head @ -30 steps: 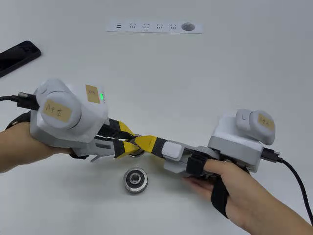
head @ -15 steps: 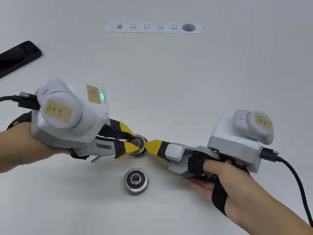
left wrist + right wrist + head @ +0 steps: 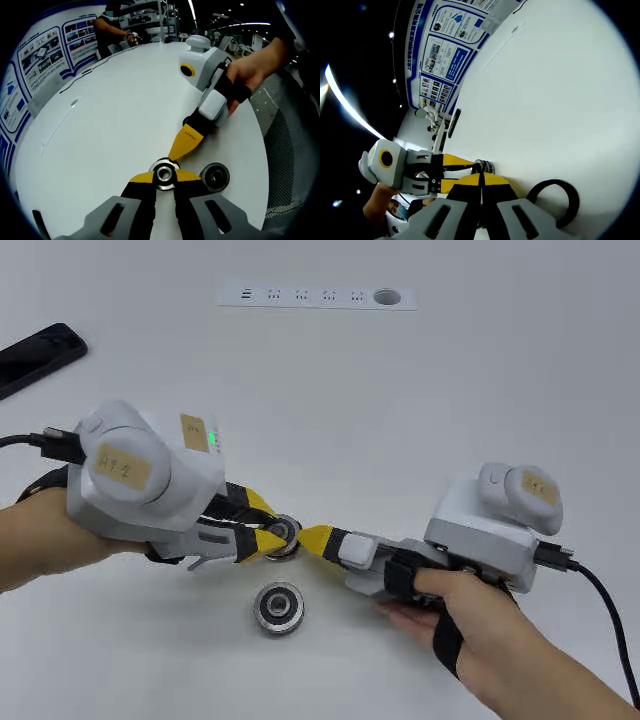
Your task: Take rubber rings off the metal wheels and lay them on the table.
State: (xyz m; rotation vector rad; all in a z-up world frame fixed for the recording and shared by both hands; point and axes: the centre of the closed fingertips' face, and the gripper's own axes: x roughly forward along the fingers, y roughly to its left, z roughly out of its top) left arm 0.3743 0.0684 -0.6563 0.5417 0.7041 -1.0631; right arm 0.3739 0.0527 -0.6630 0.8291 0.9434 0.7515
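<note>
White table [image 3: 450, 390], left gripper [image 3: 164, 177] clamping round metal wheel [image 3: 164, 172], right gripper [image 3: 481, 176] clenched at rim

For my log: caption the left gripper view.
Left tool grips a metal wheel; right tool meets its rim; second wheel beside.

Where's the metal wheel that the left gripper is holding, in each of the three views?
Head view: metal wheel, just left of centre, where the yellow jaw tips meet.
Left gripper view: low centre, between that gripper's own jaws.
Right gripper view: low centre, just past the shut jaws.
Shared landmark: the left gripper clamped on it.
</note>
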